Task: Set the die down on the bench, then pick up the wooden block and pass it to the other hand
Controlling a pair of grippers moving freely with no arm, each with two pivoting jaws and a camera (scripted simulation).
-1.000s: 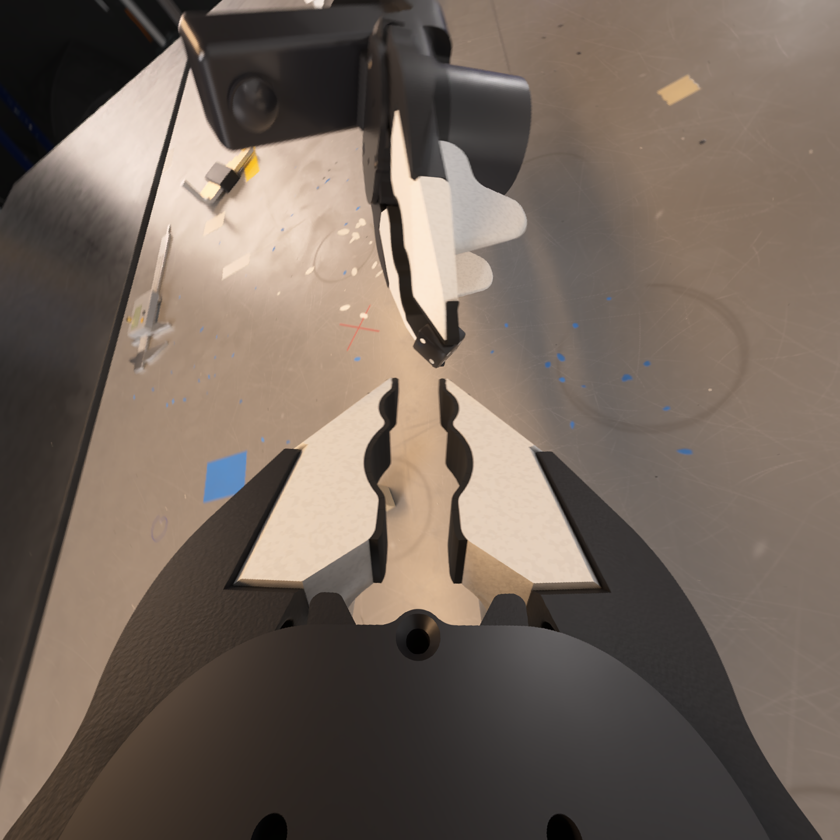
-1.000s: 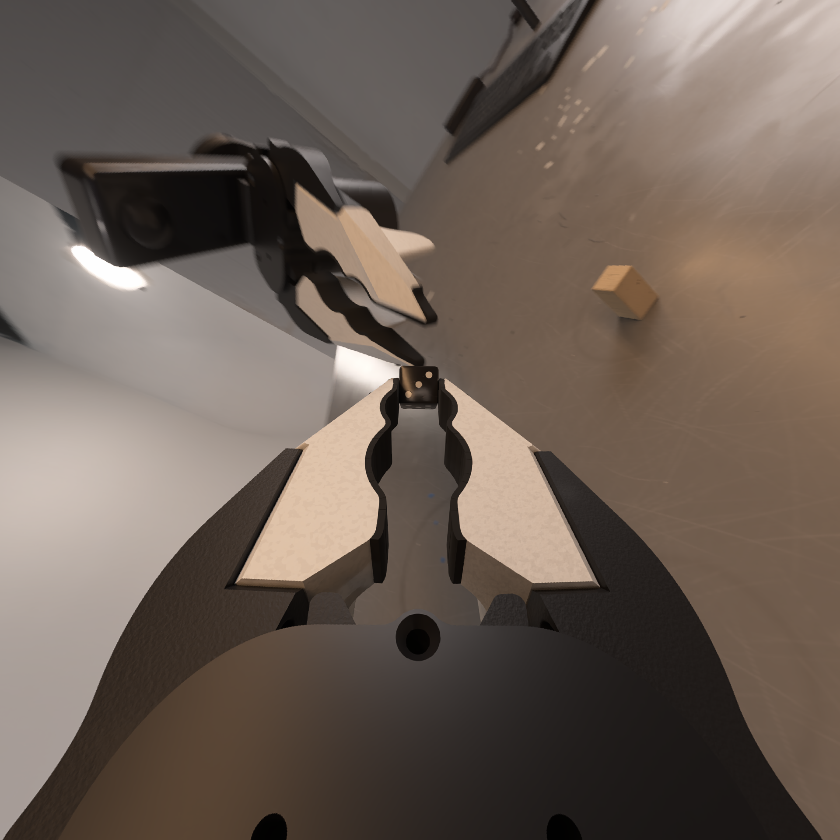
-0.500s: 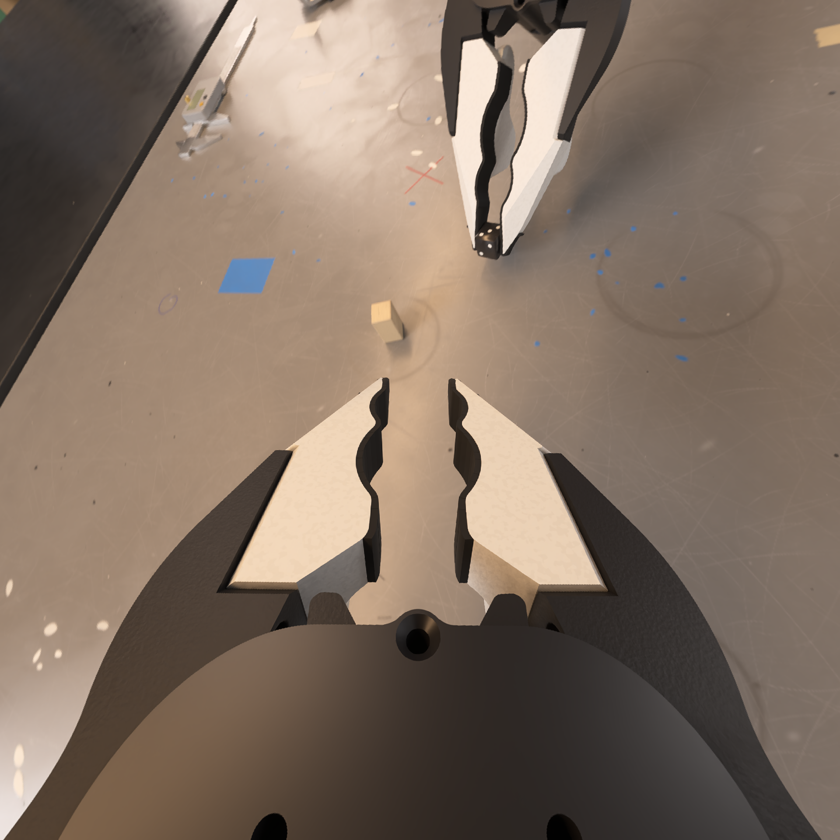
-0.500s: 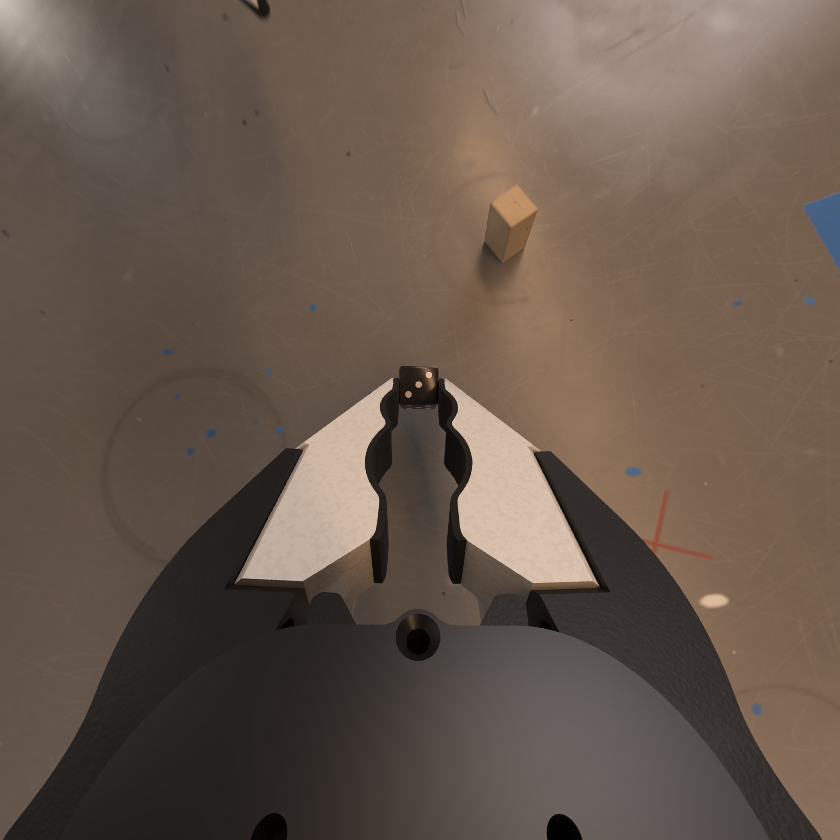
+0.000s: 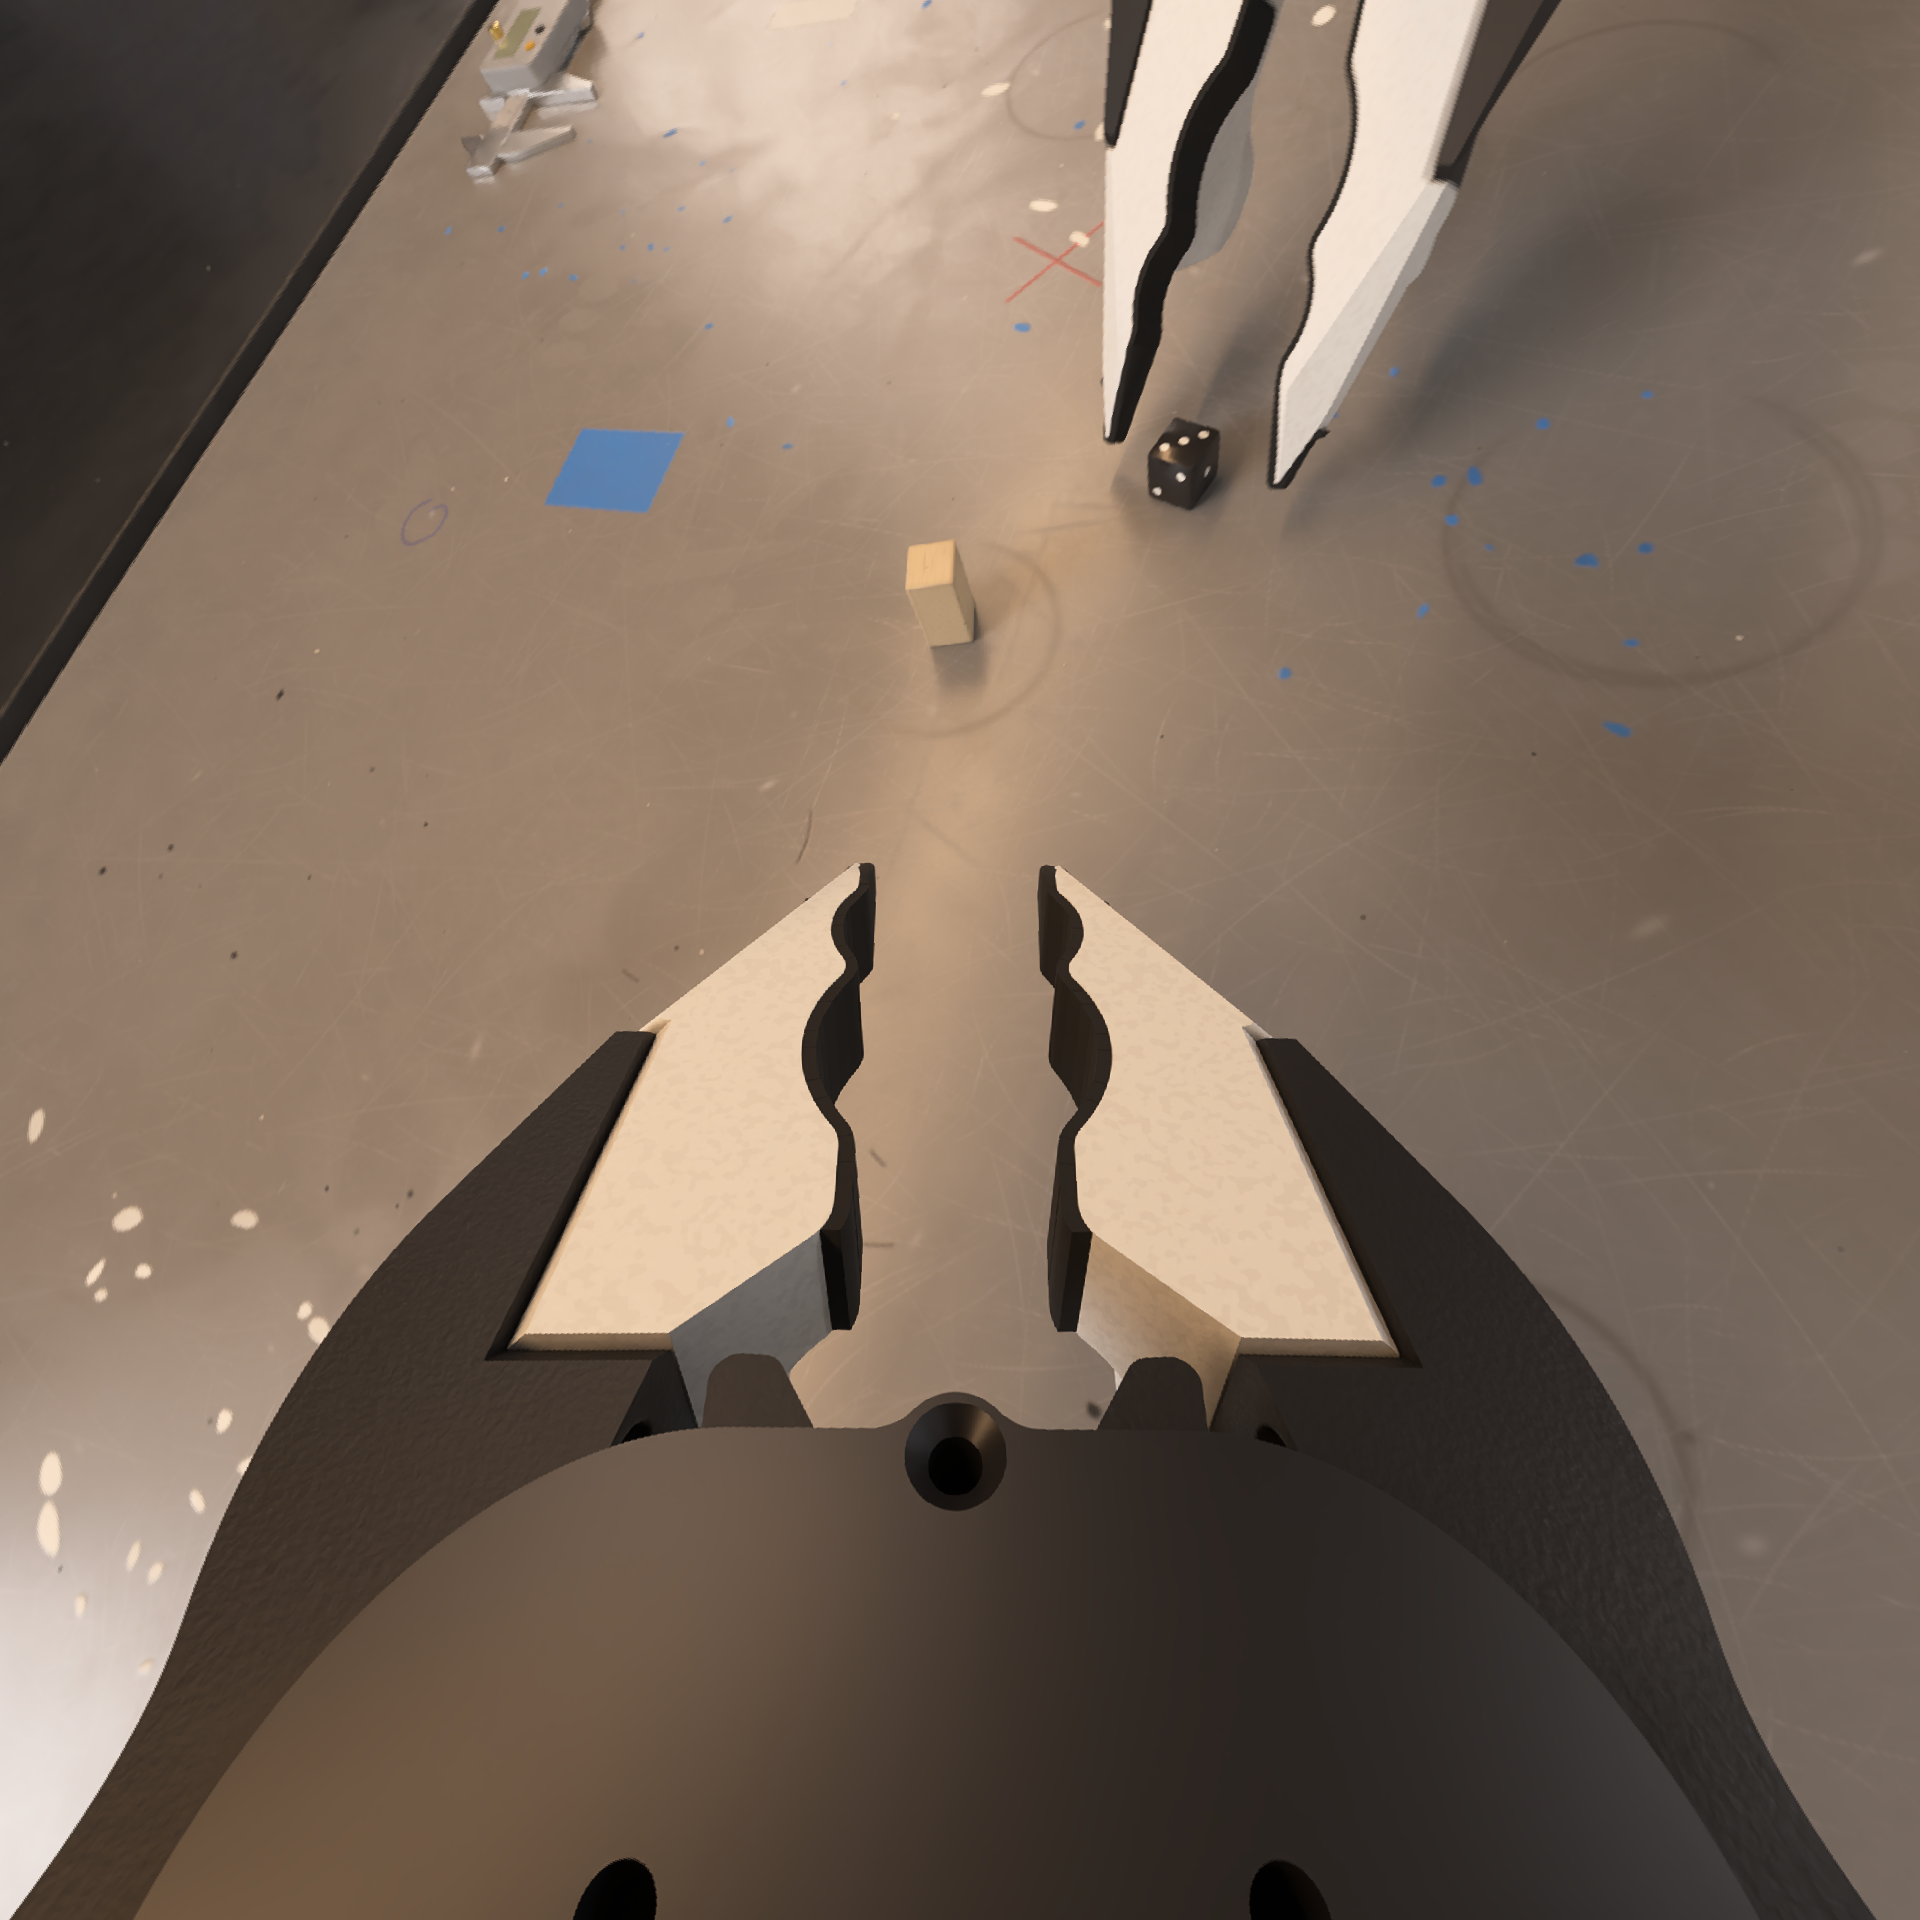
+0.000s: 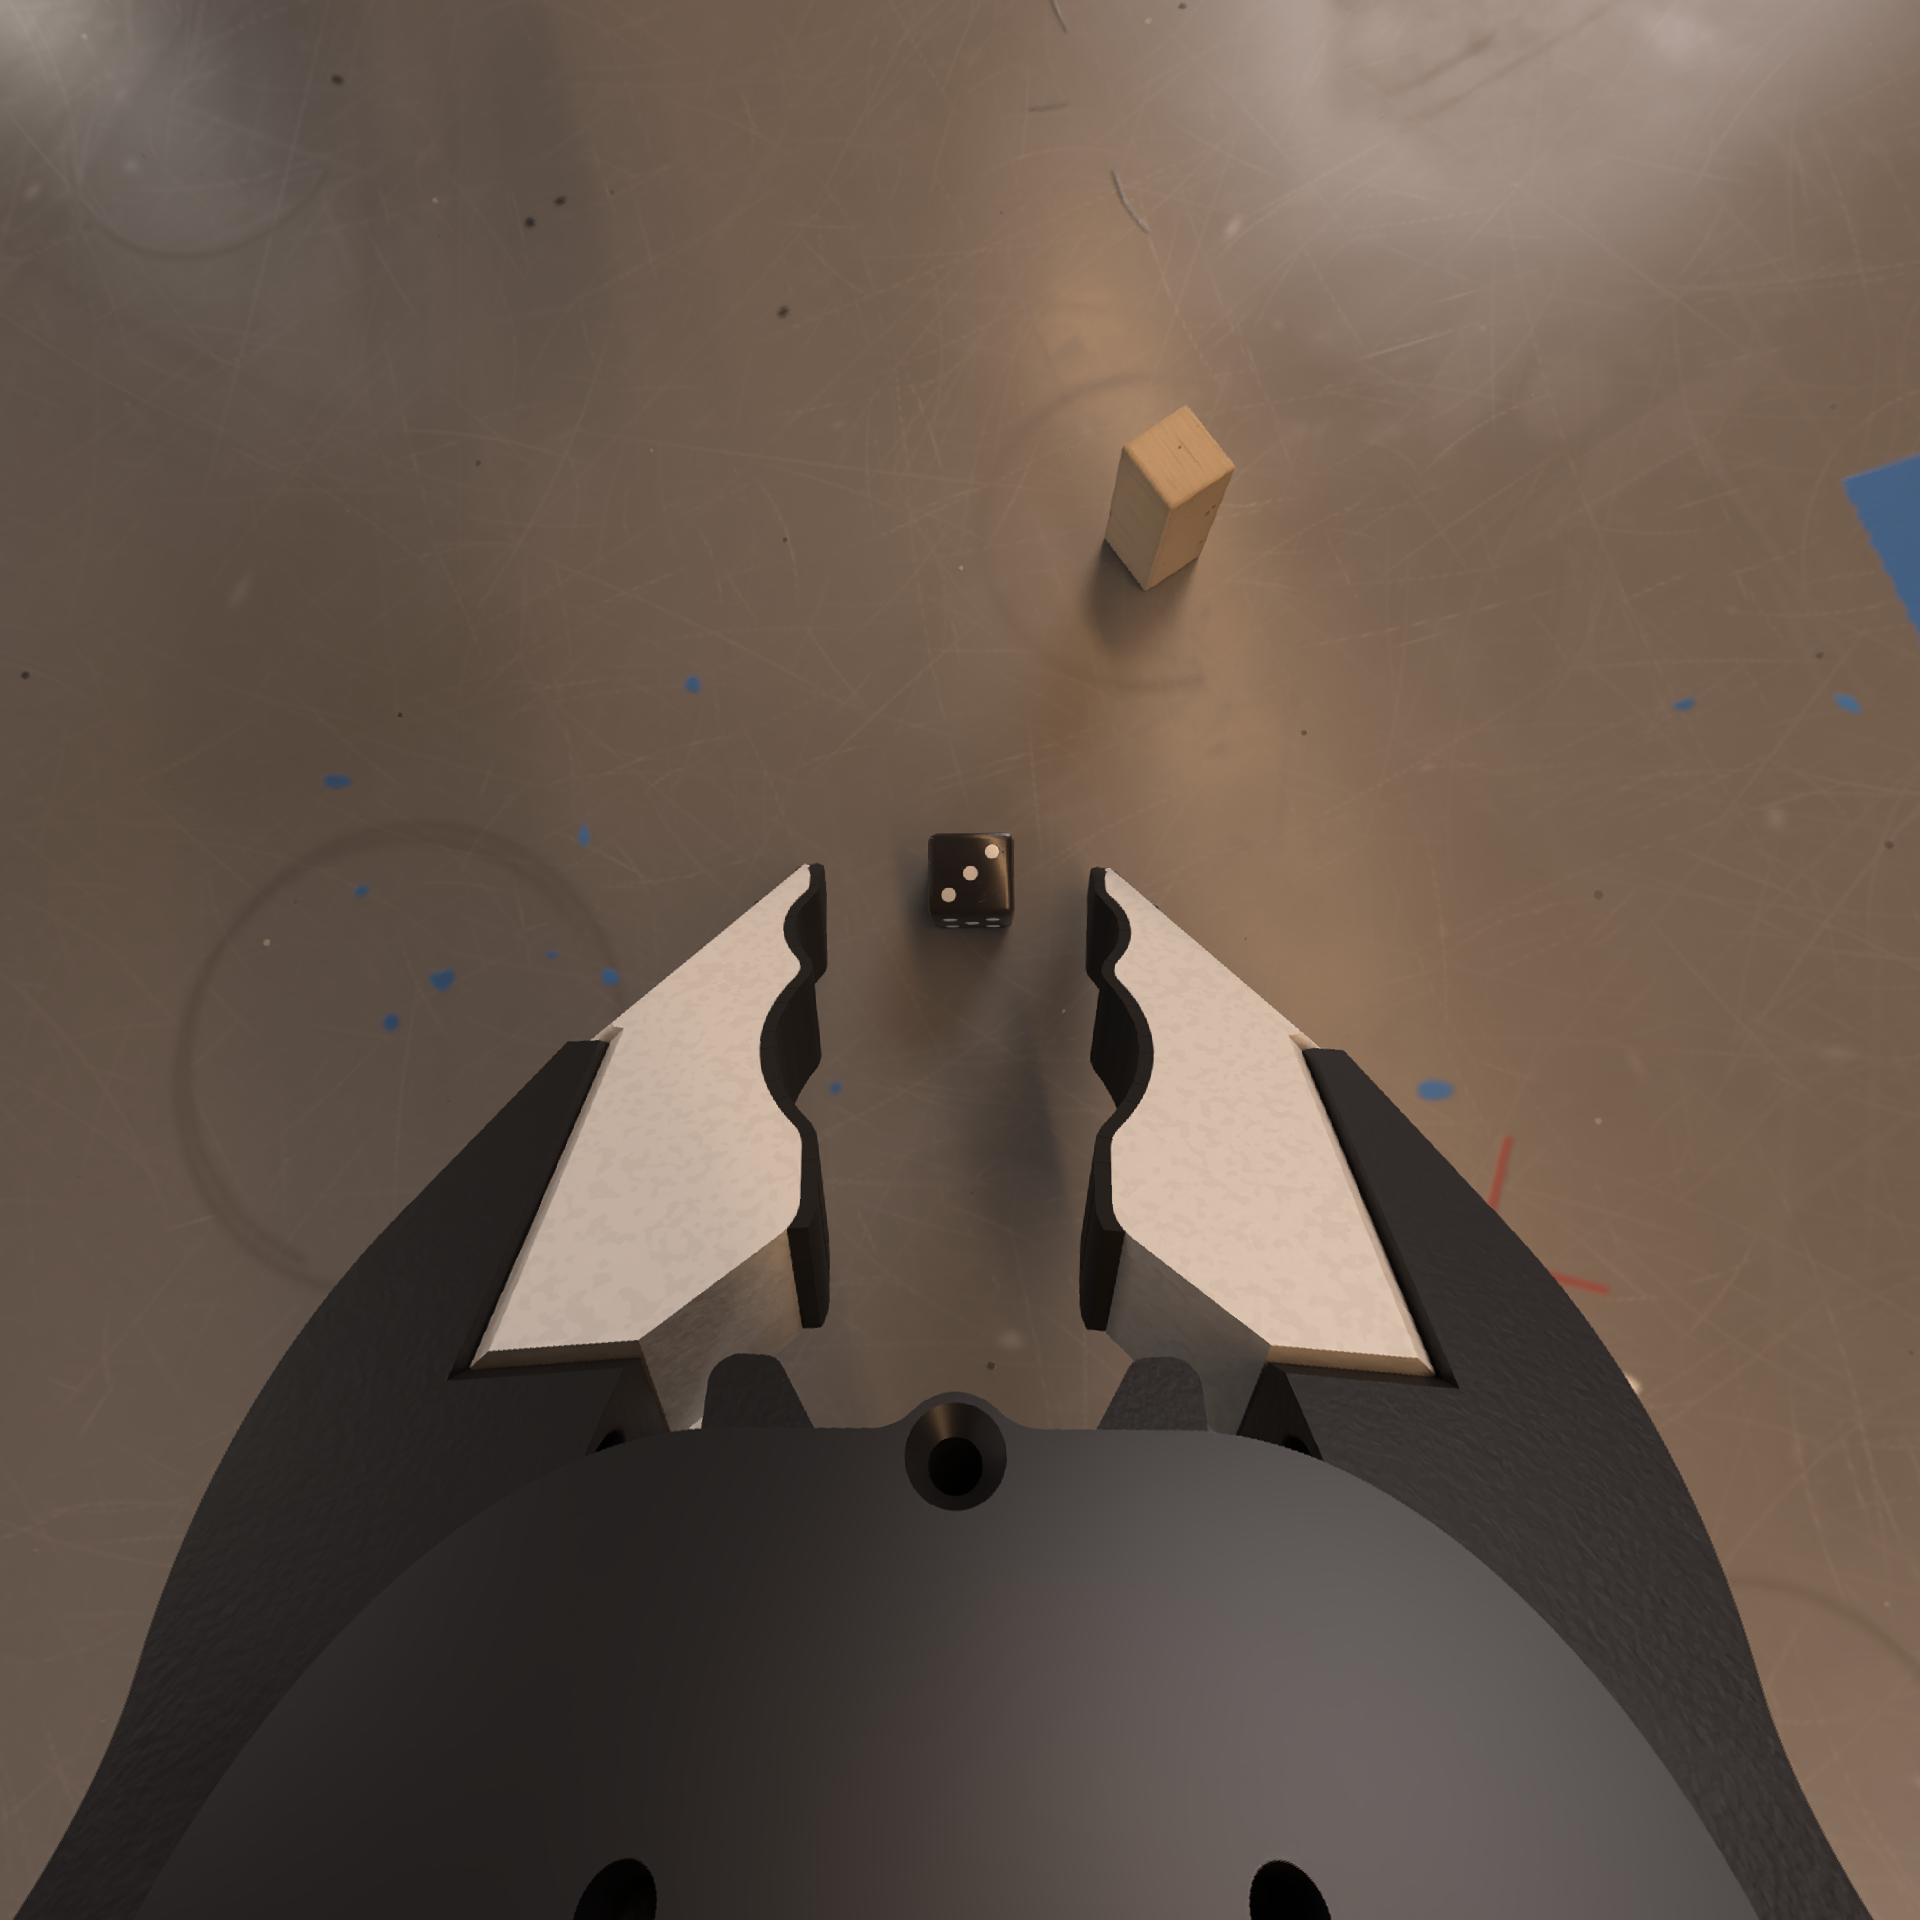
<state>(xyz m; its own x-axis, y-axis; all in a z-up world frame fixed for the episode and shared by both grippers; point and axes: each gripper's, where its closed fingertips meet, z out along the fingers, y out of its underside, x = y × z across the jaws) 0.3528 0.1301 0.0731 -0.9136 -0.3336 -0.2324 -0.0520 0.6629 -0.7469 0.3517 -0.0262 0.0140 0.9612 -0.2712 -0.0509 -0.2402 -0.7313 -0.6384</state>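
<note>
The black die (image 6: 970, 879) with white pips rests on the grey bench (image 6: 520, 520), between the tips of my right gripper (image 6: 956, 883), which is open and not touching it. The left wrist view shows the die (image 5: 1182, 463) between that gripper's fingers (image 5: 1203, 452). The pale wooden block (image 6: 1169, 497) stands upright beyond the die; in the left wrist view it (image 5: 939, 594) stands ahead of my left gripper (image 5: 956, 883), which is open and empty, well short of it.
A blue square patch (image 5: 615, 470) lies left of the block. A metal tool (image 5: 525, 104) lies at the far left by the bench's dark edge (image 5: 208, 416). A red cross mark (image 5: 1055, 265) and blue specks dot the surface.
My right gripper has come down to the bench and opened, letting go of the die, which now sits on the surface. My left gripper has opened a little wider and drawn back.
</note>
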